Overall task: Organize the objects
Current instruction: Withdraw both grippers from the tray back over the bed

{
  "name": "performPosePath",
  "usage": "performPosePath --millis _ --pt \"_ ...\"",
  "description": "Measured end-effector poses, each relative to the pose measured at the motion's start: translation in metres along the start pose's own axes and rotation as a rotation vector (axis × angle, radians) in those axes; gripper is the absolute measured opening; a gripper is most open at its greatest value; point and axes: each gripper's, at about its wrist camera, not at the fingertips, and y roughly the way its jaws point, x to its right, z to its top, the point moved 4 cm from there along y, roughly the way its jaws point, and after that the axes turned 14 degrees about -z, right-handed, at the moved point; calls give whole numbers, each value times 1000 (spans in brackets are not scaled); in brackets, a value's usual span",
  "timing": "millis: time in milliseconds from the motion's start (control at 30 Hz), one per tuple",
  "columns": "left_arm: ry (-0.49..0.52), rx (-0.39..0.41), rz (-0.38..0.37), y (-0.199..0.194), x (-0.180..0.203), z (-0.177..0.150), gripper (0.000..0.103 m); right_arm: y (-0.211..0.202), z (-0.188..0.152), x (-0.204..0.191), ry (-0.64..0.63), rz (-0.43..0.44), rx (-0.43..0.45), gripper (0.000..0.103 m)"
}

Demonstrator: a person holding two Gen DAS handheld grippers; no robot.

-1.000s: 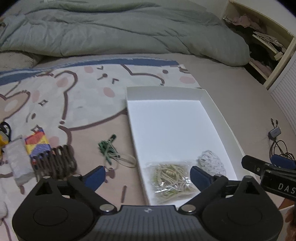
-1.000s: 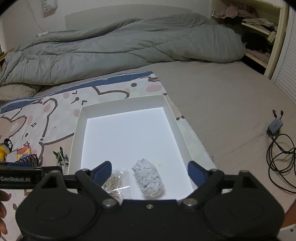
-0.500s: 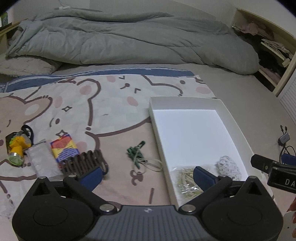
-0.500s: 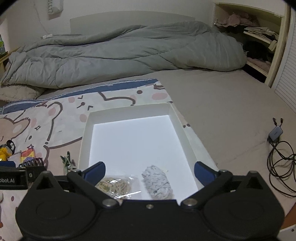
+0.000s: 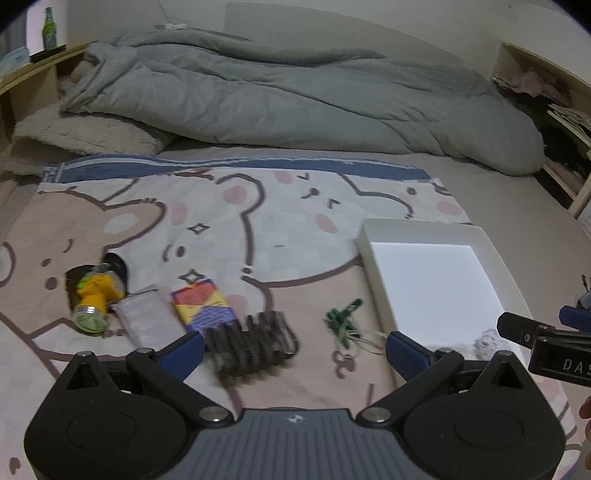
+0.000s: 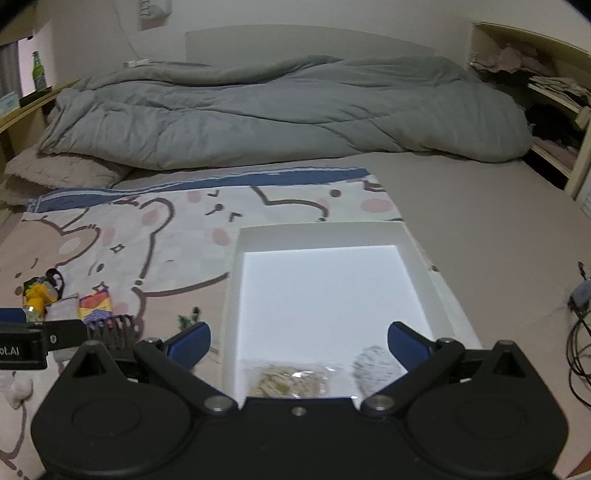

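A white open box (image 5: 369, 254) (image 6: 231, 295) lies on a bear-print blanket. A clear bag of rubber bands (image 6: 291, 380) and a white knitted bundle (image 6: 373, 363) lie at its near end. Left of the box lie green ties with rubber bands (image 5: 345, 321), a dark brown hair claw (image 5: 255, 341), a colourful packet (image 5: 203, 304), a clear grey packet (image 5: 147, 319) and a yellow-green toy (image 5: 92, 295). My left gripper (image 5: 295, 349) is open and empty above the hair claw. My right gripper (image 6: 297, 341) is open and empty over the box's near end.
A grey duvet (image 5: 295, 107) is heaped at the back, with a pillow (image 5: 85, 134) at the left. Shelves with clothes (image 6: 546, 96) stand at the right. A charger and cables (image 6: 580, 314) lie on the sheet to the right. A green bottle (image 5: 48, 27) stands far left.
My left gripper has swung left, away from the box and over the loose items on the blanket. My right gripper has drawn back and tilted up a little. Both stay open.
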Motion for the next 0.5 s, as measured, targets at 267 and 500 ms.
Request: performPosePath --millis 267,500 --pt "-18 32 62 -22 -39 -1 103 -10 6 -39 -38 57 20 103" --pt "-44 60 105 -42 -71 -1 103 -18 10 -67 -60 96 34 103"
